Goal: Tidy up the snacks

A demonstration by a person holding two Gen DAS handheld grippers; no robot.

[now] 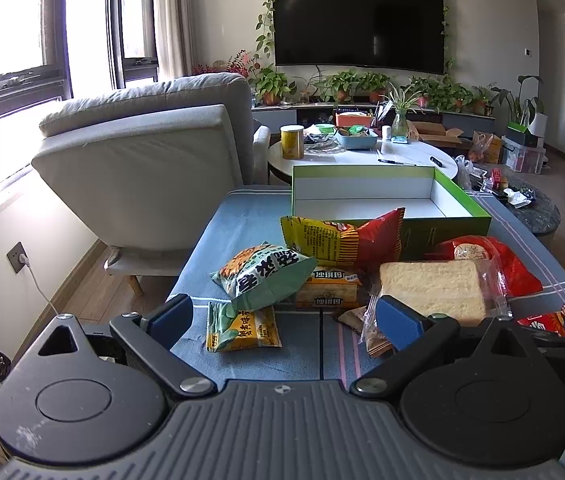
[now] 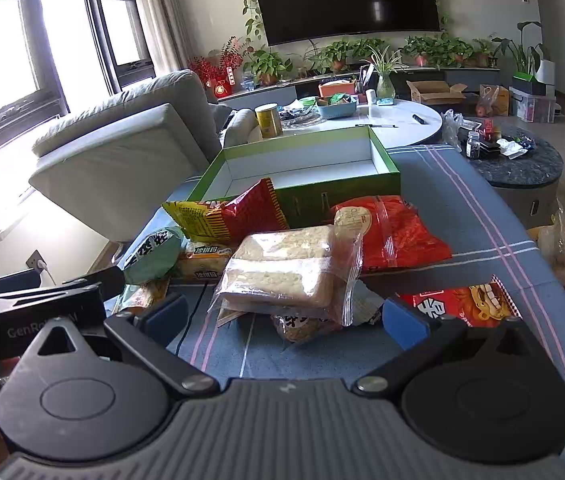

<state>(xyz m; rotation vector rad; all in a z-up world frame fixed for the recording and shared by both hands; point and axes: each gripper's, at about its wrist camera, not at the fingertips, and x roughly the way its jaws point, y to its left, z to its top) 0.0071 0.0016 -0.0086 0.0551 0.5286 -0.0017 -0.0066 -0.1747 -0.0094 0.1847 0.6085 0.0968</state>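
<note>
On blue striped bench (image 1: 242, 216), snack packets heaped just before green box (image 1: 448, 226), white inside, nothing in it. My left gripper (image 1: 286, 314) spread wide, nothing between pads, low over green-yellow packet (image 1: 242, 326). My right gripper (image 2: 286, 314) spread too, bagged bread slices (image 2: 282, 276) just ahead, untouched. Chinese print on packets, unreadable to me. "GenRo" lettering on left gripper's body.

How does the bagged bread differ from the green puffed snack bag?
The bagged bread is in clear plastic, showing pale slices; the green puffed snack bag is opaque and printed. The bread looks flat and slab-like; the green bag is puffed and tilted on other packets. Both lie outside the green box.
</note>
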